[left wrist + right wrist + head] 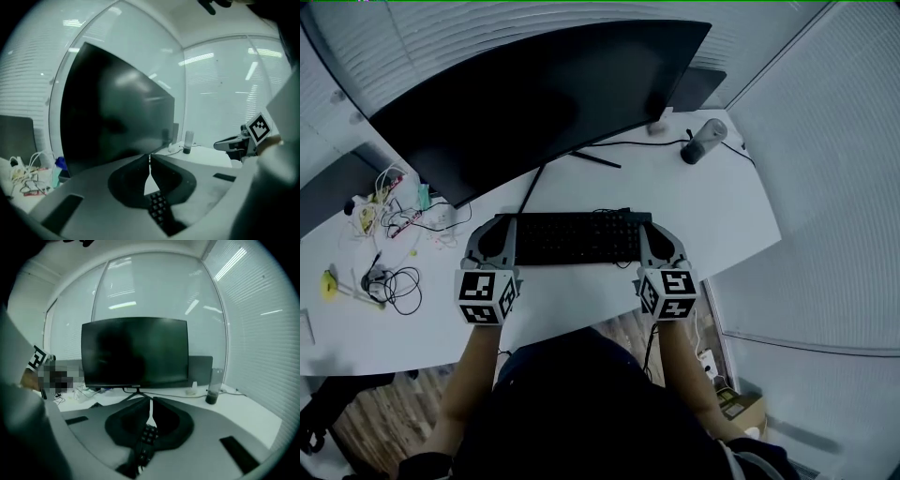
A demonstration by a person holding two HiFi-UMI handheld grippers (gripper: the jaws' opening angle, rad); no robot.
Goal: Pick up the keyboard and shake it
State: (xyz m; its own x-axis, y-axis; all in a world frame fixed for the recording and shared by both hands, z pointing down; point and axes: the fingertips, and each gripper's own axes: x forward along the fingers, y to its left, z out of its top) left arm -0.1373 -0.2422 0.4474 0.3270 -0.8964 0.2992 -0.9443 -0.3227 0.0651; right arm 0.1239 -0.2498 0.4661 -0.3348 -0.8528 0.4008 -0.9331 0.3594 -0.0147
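Though seemingly not yet off the white desk (712, 211), lies just in front of the curved black monitor (544, 94): black rectangular keyboard (577, 238), long axis left to right. Pinched at 2 ends: left gripper (150, 159) closed on 1, right gripper (151, 404) on the other, keys showing in each slit. Both level, parallel, pointing toward the monitor. Needs 1 matched lift.

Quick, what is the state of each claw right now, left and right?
Left claw: closed on the left end of the flat black plastic keyboard.
Right claw: closed on the right end of the same keyboard.
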